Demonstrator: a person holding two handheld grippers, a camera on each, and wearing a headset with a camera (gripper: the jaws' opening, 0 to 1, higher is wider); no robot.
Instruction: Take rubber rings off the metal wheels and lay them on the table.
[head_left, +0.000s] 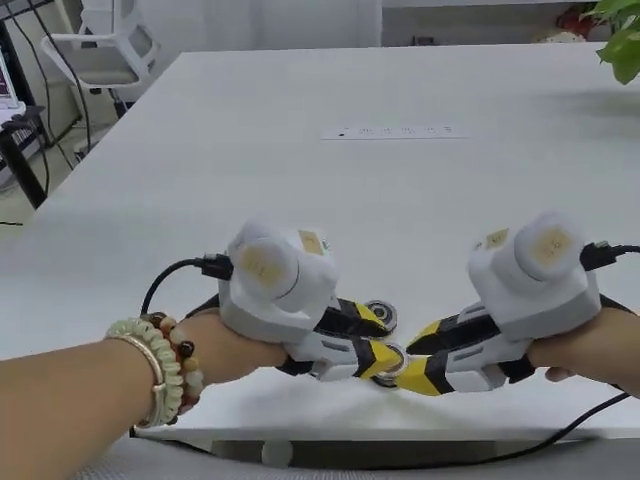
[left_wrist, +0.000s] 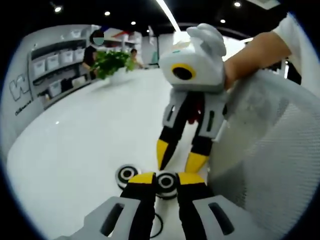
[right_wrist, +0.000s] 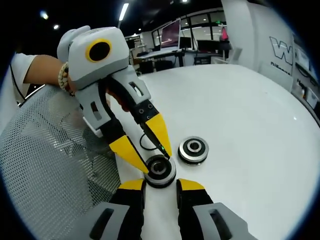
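White worktop (head_left: 400, 120). Pinching one metal wheel (right_wrist: 160, 172) with left gripper (left_wrist: 167, 177), spread right gripper (left_wrist: 177, 163) just opposite. Probably stretchy, grippy rubber ring (right_wrist: 160, 183); hook its rim.

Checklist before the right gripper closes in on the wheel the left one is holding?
1. Left gripper shut on the held wheel: ok.
2. Right gripper open, held wheel just ahead of its fingers: ok.
3. Rubber ring seated on the held wheel: cannot tell.
4. Second wheel apart from the held wheel: ok.
5. Margin to the front edge of the table: probably not ok, the work looks close to it.
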